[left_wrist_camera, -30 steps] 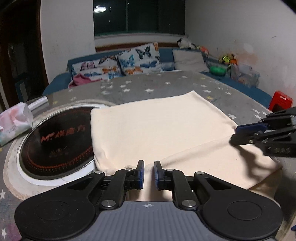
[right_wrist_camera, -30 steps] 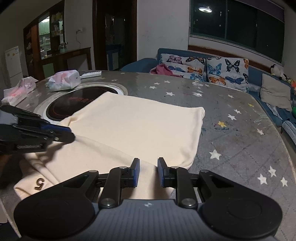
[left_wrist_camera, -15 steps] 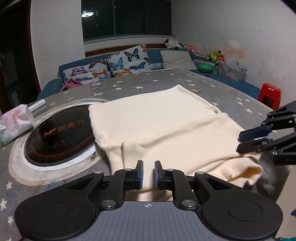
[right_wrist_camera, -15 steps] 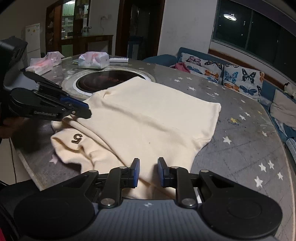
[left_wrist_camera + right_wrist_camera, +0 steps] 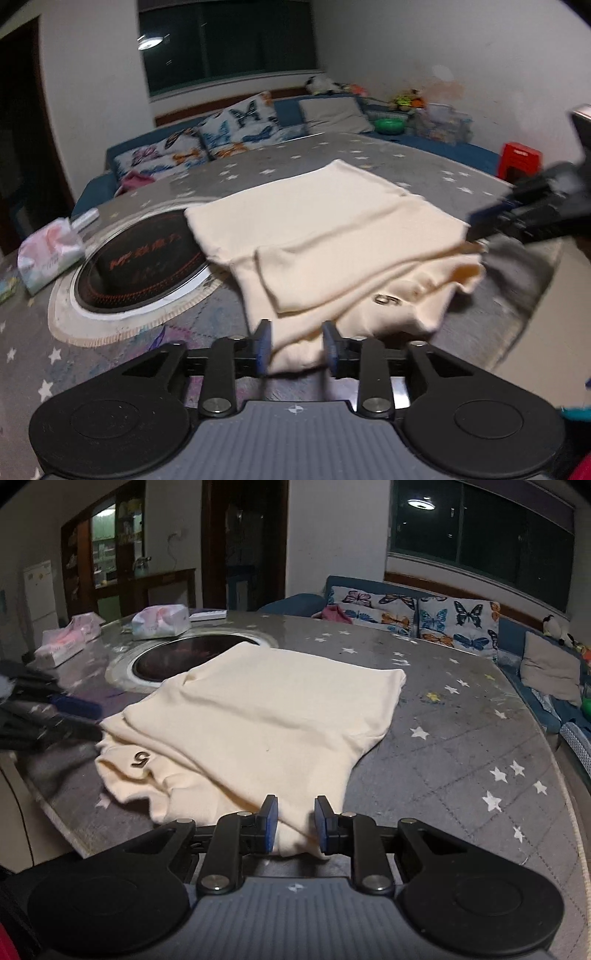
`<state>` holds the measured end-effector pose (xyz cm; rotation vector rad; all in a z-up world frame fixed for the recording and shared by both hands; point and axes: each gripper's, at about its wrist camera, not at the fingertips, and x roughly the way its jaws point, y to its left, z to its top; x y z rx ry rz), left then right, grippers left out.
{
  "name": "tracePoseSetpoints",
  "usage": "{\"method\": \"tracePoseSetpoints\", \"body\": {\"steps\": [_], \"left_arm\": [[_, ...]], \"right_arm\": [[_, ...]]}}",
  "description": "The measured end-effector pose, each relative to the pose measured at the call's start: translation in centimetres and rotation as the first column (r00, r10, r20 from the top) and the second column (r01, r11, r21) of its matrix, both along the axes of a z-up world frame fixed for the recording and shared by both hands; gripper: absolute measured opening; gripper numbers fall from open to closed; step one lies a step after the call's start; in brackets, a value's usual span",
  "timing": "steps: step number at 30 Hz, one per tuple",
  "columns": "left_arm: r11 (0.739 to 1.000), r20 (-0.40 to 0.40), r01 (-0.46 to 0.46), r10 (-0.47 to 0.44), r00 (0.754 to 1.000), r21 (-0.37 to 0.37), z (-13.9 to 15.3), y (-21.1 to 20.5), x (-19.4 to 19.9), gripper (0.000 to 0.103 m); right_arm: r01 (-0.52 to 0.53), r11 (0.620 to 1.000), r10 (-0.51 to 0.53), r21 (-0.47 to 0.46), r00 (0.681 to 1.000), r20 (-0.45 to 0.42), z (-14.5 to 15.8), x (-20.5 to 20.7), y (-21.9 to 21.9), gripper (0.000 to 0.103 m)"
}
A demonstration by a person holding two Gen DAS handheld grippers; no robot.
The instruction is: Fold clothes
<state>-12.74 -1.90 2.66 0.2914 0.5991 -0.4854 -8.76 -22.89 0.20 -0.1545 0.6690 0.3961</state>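
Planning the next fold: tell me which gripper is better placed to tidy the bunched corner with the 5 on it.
Left. The left gripper sits right beside the bunched "5" corner of the cream garment; the right gripper is at the opposite near corner, farther off.

Cream garment (image 5: pixel 266 720) is soft matt knit cloth; table (image 5: pixel 461 760) glossy, smooth; cooktop (image 5: pixel 144 266) shiny black glass.

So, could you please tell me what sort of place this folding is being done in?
Most likely a home living-dining room at night: a blue sofa with butterfly cushions runs under a dark window, a fridge stands beyond, and the cream garment lies on a star-patterned table with an inset cooktop.
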Motion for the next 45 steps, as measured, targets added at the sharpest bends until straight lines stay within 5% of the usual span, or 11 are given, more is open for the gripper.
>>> {"method": "tracePoseSetpoints", "body": {"steps": [7, 14, 20, 23, 31, 34, 35, 38, 42, 45], "left_arm": [[0.99, 0.034, 0.117, -0.12, 0.992, 0.081, -1.4, -2.3, -1.5, 0.042], [0.977, 0.106, 0.165, -0.18, 0.978, 0.135, -2.3, -3.8, -1.8, 0.042], [0.983, 0.1, 0.165, -0.173, 0.98, 0.084, -1.8, -3.8, -0.6, 0.012], [0.986, 0.092, 0.157, -0.161, 0.983, 0.049, -1.4, -3.7, 0.1, 0.01], [0.992, 0.022, 0.104, -0.103, 0.994, -0.071, 0.2, -3.0, 3.6, 0.009], [0.992, 0.003, 0.09, -0.09, 0.996, -0.092, 0.1, -2.9, 4.6, 0.009], [0.992, -0.003, 0.088, -0.088, 0.996, -0.096, 0.0, -2.8, 4.8, 0.01], [0.992, 0.0, 0.088, -0.088, 0.996, -0.093, -0.3, -2.5, 4.7, 0.015], [0.994, 0.035, 0.099, -0.098, 0.995, -0.054, -0.6, -1.9, 3.2, 0.021], [0.994, 0.067, 0.106, -0.106, 0.992, 0.006, -1.2, -1.6, 2.1, 0.038]], "right_arm": [[0.002, 1.0, -0.002, 0.024, 1.0, -0.021, 0.0, 0.0, -0.3, 0.023], [-0.066, 0.994, 0.067, -0.084, 0.998, 0.012, 0.5, -2.0, 0.7, 0.033], [-0.182, 0.961, 0.194, -0.208, 0.98, 0.04, 0.2, -3.4, 2.2, 0.044], [-0.233, 0.94, 0.254, -0.249, 0.966, 0.052, -0.2, -3.8, 3.1, 0.052], [-0.308, 0.902, 0.356, -0.303, 0.927, 0.117, -1.0, -2.9, 5.1, 0.053], [-0.31, 0.904, 0.357, -0.293, 0.926, 0.122, -1.2, -2.0, 5.4, 0.044], [-0.31, 0.907, 0.354, -0.286, 0.928, 0.117, -1.1, -1.6, 5.5, 0.031], [-0.3, 0.922, 0.33, -0.246, 0.94, 0.09, -0.7, -0.6, 5.3, 0.016], [-0.283, 0.946, 0.294, -0.158, 0.954, 0.052, 0.3, 0.7, 4.5, 0.012], [-0.265, 0.956, 0.273, -0.126, 0.961, 0.048, 1.0, 1.2, 4.2, 0.011]]}}
